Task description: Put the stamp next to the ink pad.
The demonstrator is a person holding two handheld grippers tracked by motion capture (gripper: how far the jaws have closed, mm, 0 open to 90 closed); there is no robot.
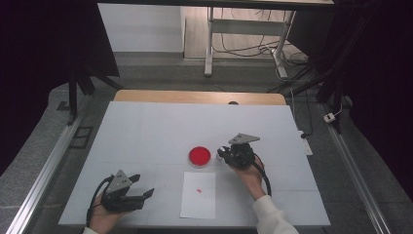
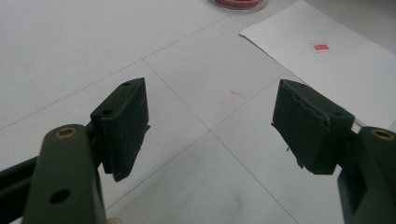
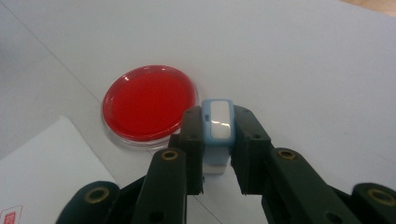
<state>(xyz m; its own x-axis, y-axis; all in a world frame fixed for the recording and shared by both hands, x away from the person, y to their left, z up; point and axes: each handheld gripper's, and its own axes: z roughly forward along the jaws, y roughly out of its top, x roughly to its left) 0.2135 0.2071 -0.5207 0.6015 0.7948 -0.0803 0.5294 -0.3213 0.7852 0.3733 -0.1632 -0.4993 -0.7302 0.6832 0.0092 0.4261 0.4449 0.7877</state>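
A round red ink pad [image 1: 199, 156] in a clear dish lies mid-table; the right gripper view has it as the ink pad [image 3: 148, 104]. Just right of it my right gripper [image 1: 225, 153] is shut on a small light-blue and white stamp [image 3: 217, 130], held upright between the jaws a little beside the pad. A white sheet of paper [image 1: 198, 195] with a small red stamp mark [image 1: 199, 189] lies nearer the front edge. At the front left my left gripper [image 1: 144, 187] is open with nothing between its jaws, pointing toward the sheet of paper [image 2: 327, 70] and its red mark [image 2: 321, 46].
The white table cover [image 1: 146, 131] has faint grid lines. A wooden table edge [image 1: 199, 96] shows at the back, with a metal frame and cables [image 1: 253, 48] on the floor beyond. Metal rails run along both sides.
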